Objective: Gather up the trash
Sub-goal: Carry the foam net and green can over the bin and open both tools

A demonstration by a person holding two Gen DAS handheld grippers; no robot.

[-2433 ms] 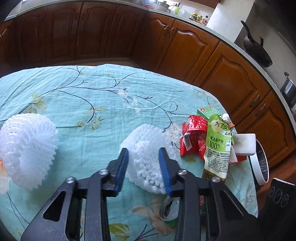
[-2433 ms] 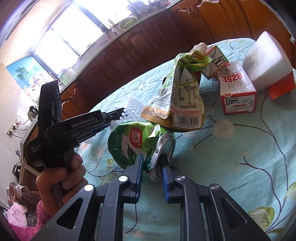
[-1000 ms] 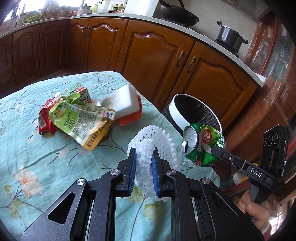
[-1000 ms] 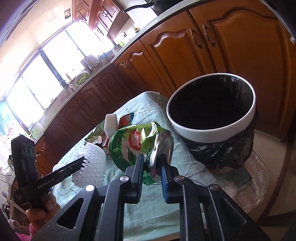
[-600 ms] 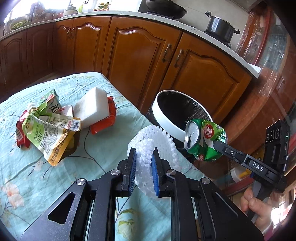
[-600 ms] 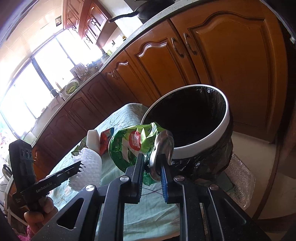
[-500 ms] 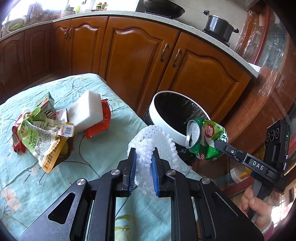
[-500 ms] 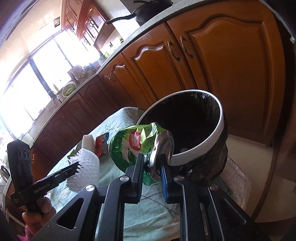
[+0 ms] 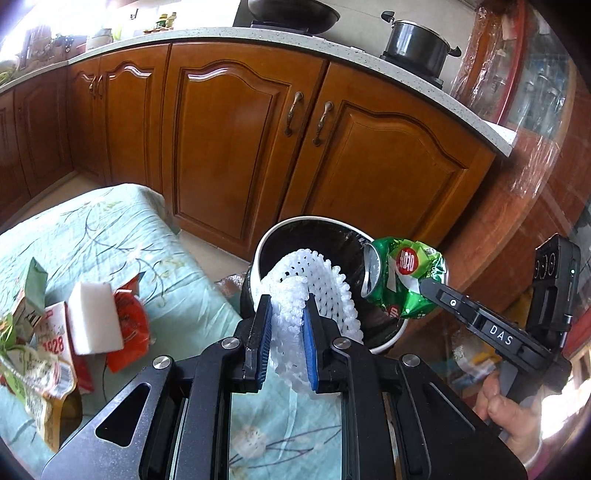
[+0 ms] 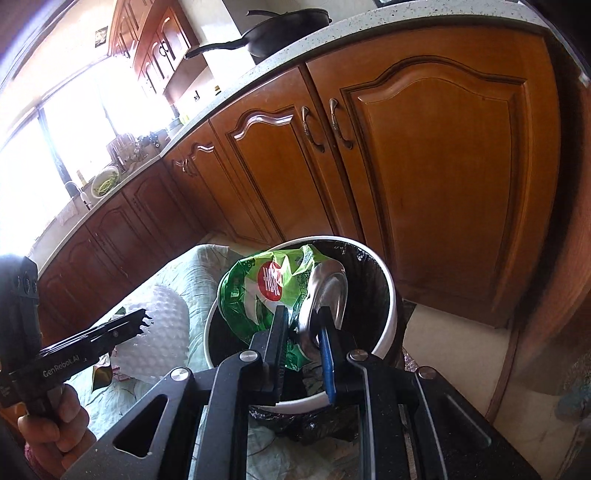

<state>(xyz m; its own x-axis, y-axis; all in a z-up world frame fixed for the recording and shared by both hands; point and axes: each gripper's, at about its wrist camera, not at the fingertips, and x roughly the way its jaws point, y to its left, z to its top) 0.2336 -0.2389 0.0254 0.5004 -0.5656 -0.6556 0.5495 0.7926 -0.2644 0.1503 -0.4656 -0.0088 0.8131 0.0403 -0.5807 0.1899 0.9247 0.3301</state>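
a home kitchen: wooden cabinets [image 9: 236, 140], stone countertop [image 9: 332, 51] (pot [image 9: 415, 46], pan [image 10: 284, 31]).

A foam net [image 9: 314, 280] is being held between the left gripper [image 9: 287, 306] fingers, over the near rim of the bin [image 9: 314, 221]. A crushed can [image 10: 273, 291] is being held by the right gripper [image 10: 303, 325] above the bin's mouth, just right of the net. Cartons [image 9: 51, 343] and a sponge [image 9: 94, 317] are lying on the table [image 9: 92, 229] to the left, the cabinets [image 9: 236, 147] standing behind.
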